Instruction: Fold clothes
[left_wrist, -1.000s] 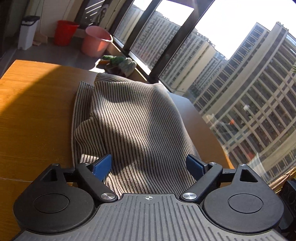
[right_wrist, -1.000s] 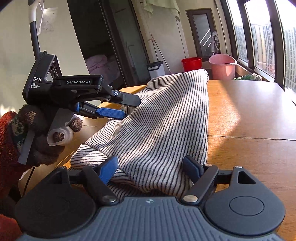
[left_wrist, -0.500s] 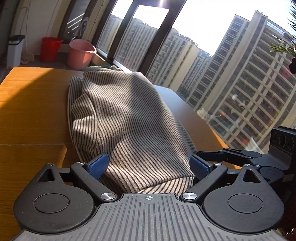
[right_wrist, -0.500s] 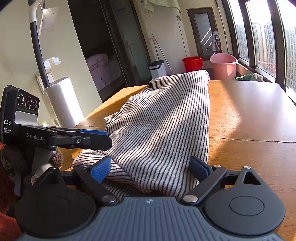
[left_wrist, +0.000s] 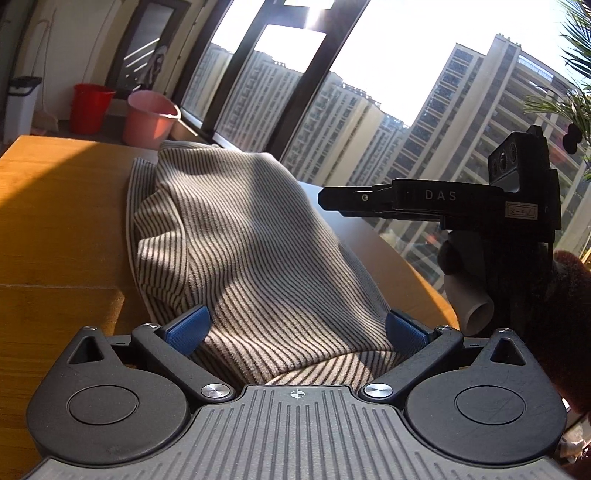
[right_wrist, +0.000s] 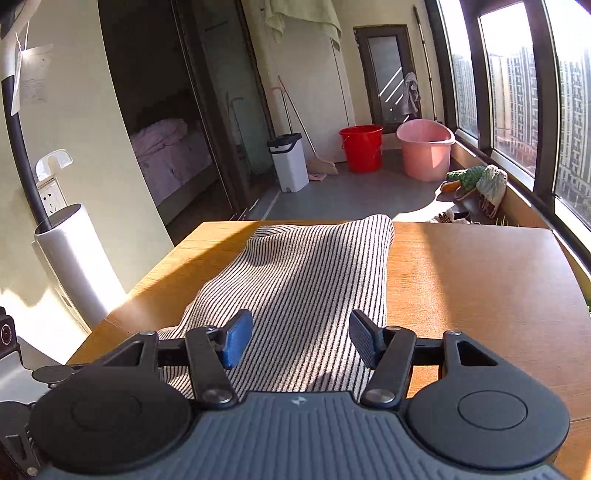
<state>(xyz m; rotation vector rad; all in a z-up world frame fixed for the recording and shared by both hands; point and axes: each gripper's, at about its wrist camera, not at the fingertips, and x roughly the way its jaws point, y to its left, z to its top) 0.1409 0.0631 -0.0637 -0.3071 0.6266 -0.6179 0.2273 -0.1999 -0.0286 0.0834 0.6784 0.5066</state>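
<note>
Grey-and-white striped knit garment (left_wrist: 243, 258) lies lengthwise on the orange wooden table (right_wrist: 480, 280), bunched and doubled over. Left gripper (left_wrist: 295, 328) has blue pads spread wide, cloth's near edge between them, contact unclear. Right gripper (right_wrist: 301, 339) is also spread, above the cloth. Garment's near hem is hidden behind both gripper bodies.

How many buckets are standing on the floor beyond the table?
2: a red bucket and a pink bucket to its right, side by side near the window. Others could be hidden behind the table.
</note>
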